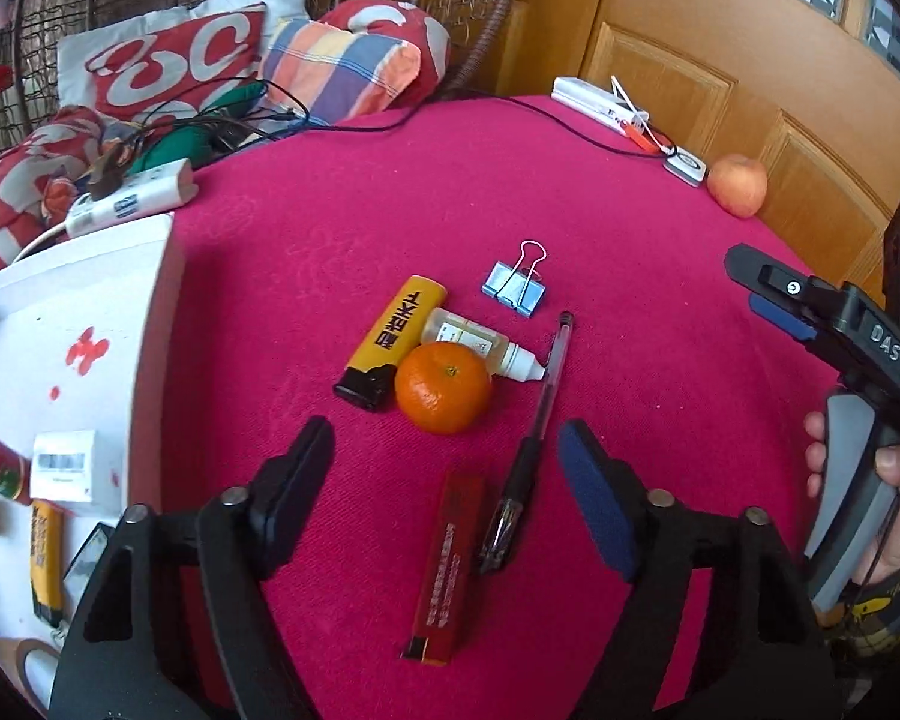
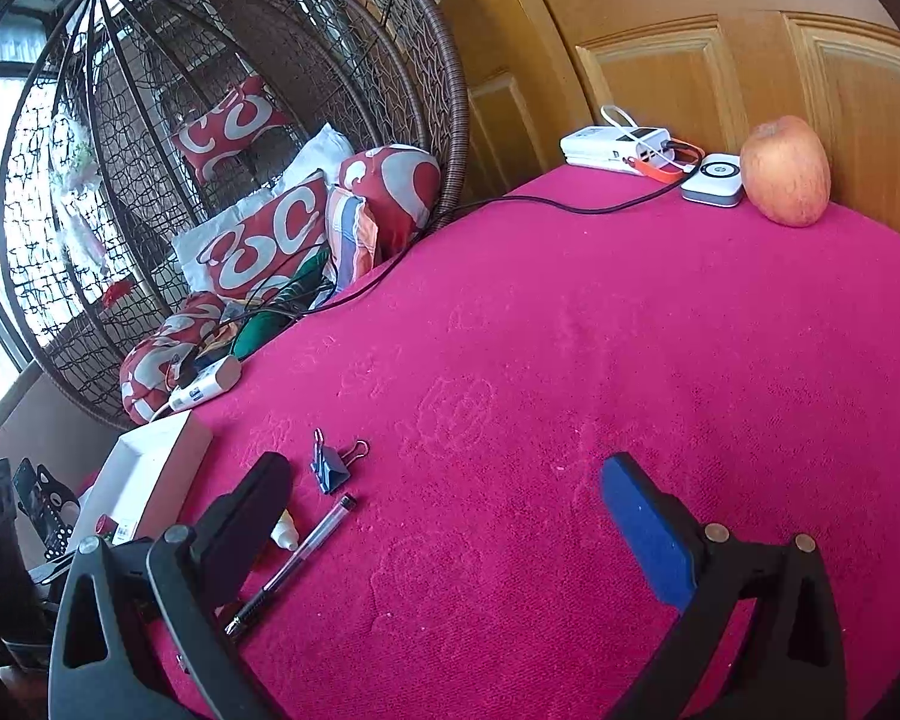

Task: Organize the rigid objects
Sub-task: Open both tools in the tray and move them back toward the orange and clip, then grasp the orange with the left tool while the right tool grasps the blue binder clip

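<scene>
Left gripper (image 1: 444, 474) hangs with its jaws apart over the red lighter (image 1: 447, 564) and black pen (image 1: 531, 438), gripping nothing. Just beyond lie the orange (image 1: 443, 387), yellow lighter (image 1: 393, 339), dropper bottle (image 1: 480, 348) and blue binder clip (image 1: 513, 288) on the pink cloth (image 1: 660, 360). Right gripper (image 2: 450, 516) stands wide and empty. White tray (image 1: 150, 312) sits left.

A lived-in home is indicated. A hanging wicker egg chair (image 2: 240, 138) is filled with red-and-white patterned cushions (image 2: 270, 240), and panelled wooden doors (image 2: 690, 72) are seen behind a counter (image 2: 570, 360) covered in magenta cloth. An apple (image 2: 785, 171), a power bank (image 2: 615, 147) and trailing cables (image 2: 570, 204) are left lying there.
</scene>
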A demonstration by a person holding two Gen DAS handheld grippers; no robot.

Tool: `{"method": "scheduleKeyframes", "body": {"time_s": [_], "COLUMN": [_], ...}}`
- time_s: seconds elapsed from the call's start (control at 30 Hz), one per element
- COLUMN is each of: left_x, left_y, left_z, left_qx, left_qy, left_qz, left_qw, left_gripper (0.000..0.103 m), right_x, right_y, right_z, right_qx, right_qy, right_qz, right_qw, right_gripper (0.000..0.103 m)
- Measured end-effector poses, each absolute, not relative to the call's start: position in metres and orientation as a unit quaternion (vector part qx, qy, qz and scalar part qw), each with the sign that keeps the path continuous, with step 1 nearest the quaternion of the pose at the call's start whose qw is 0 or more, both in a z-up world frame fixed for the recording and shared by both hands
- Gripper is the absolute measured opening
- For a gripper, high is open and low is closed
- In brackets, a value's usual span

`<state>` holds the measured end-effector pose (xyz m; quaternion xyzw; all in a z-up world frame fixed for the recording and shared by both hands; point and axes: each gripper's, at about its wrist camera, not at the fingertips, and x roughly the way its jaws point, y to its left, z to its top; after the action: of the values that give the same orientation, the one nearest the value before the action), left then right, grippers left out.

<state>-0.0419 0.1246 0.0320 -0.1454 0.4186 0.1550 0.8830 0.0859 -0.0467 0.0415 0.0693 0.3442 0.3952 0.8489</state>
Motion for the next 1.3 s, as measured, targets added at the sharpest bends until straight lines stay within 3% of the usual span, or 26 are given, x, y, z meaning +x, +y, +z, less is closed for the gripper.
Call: {"method": "scheduleKeyframes", "body": {"time_s": [0.07,0.2,0.27,0.47,0.73,0.8,0.87,1.07,1.13,1.17,1.3], "left_x": [-0.030,-0.016,-0.013,-0.015,-0.045,-0.058,-0.069,-0.086,-0.087,-0.089,-0.093], "left_y": [0.126,0.124,0.124,0.126,0.130,0.130,0.130,0.134,0.134,0.133,0.128], "left_z": [0.022,0.013,0.011,0.010,0.023,0.032,0.040,0.049,0.050,0.050,0.057], "left_qx": [-0.138,-0.120,-0.108,-0.101,-0.134,-0.144,-0.150,-0.165,-0.172,-0.173,-0.168], "left_qy": [0.433,0.445,0.444,0.432,0.398,0.386,0.374,0.358,0.353,0.351,0.339], "left_qz": [0.155,0.154,0.160,0.161,0.175,0.178,0.181,0.191,0.190,0.190,0.190], "left_qw": [0.877,0.874,0.875,0.881,0.891,0.894,0.897,0.899,0.900,0.901,0.906], "left_gripper": [0.057,0.055,0.041,0.040,0.040,0.040,0.040,0.040,0.040,0.040,0.040], "right_x": [0.089,0.093,0.095,0.094,0.076,0.077,0.081,0.072,0.067,0.065,0.064], "right_y": [-0.049,-0.055,-0.056,-0.028,0.055,0.072,0.087,0.097,0.096,0.095,0.086], "right_z": [0.040,0.038,0.036,0.039,0.035,0.029,0.019,0.012,0.013,0.014,0.024], "right_qx": [0.075,0.080,0.079,0.040,-0.133,-0.157,-0.180,-0.229,-0.239,-0.240,-0.223], "right_qy": [0.348,0.352,0.356,0.374,0.350,0.353,0.368,0.347,0.336,0.334,0.323], "right_qz": [0.391,0.386,0.383,0.420,0.488,0.490,0.478,0.484,0.491,0.499,0.503], "right_qw": [0.848,0.849,0.848,0.826,0.788,0.782,0.777,0.770,0.767,0.763,0.770], "right_gripper": [0.103,0.103,0.103,0.103,0.103,0.096,0.075,0.055,0.039,0.021,0.020]}}
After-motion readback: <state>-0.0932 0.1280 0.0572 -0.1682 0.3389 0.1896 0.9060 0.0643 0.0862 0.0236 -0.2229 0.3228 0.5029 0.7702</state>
